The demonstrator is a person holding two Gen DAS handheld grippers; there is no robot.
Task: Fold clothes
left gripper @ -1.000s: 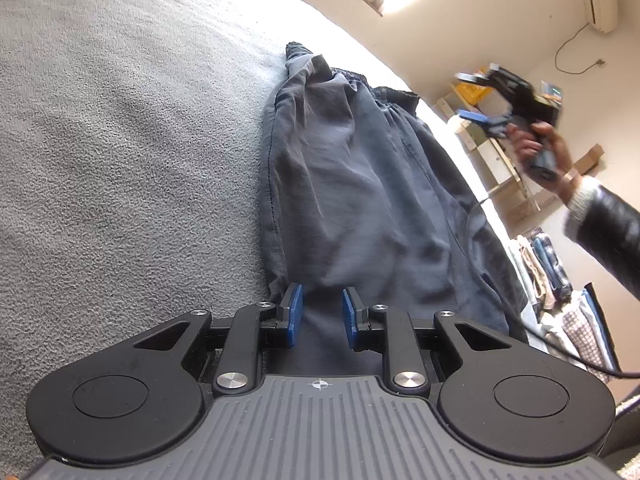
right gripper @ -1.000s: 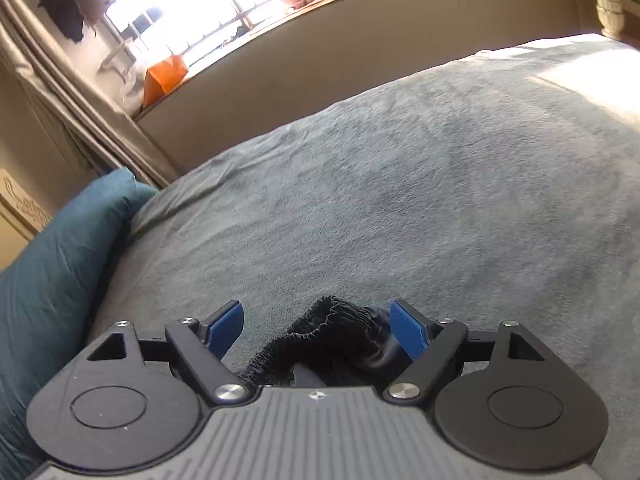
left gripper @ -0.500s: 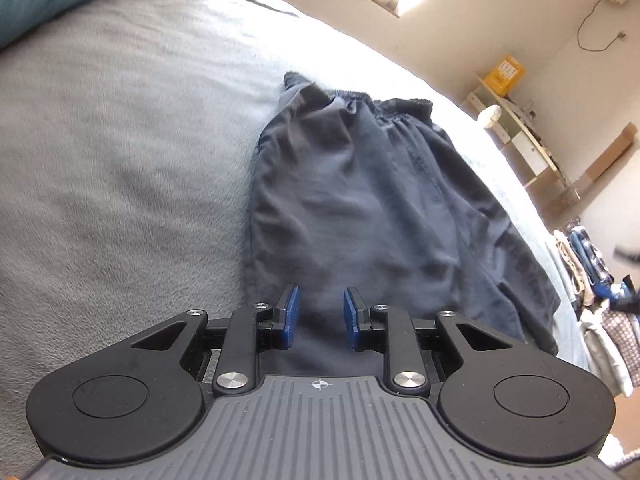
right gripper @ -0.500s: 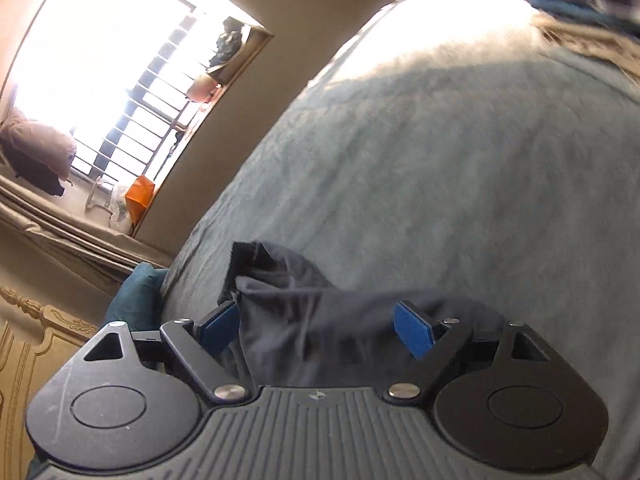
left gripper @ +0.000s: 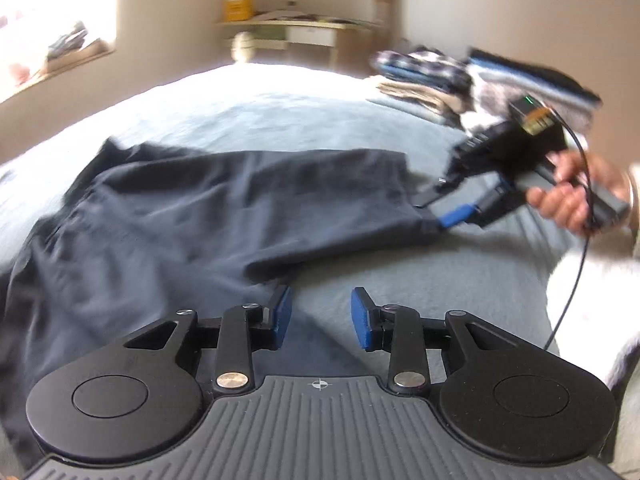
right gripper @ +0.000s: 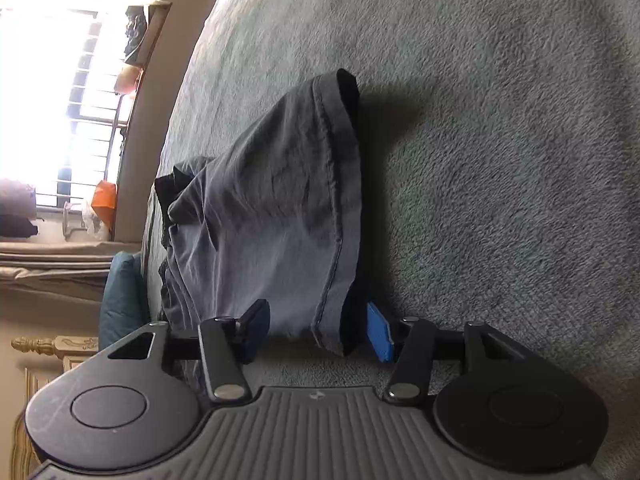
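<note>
The dark grey cloth shorts (left gripper: 192,216) lie on the grey fuzzy bed (left gripper: 280,104). Half a second ago the left tongs (left gripper: 320,316) pinched their hem; now they are apart and empty beside the shorts. The right tongs (right gripper: 316,330), wide apart, reach around the hem corner. The shorts' long way runs from those tongs toward the bright window (right gripper: 60,92), not yet folded.

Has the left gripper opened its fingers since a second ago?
Yes. The left gripper now has its blue fingers spread wider apart, over bare grey blanket, with the dark grey shorts no longer between them.
</note>
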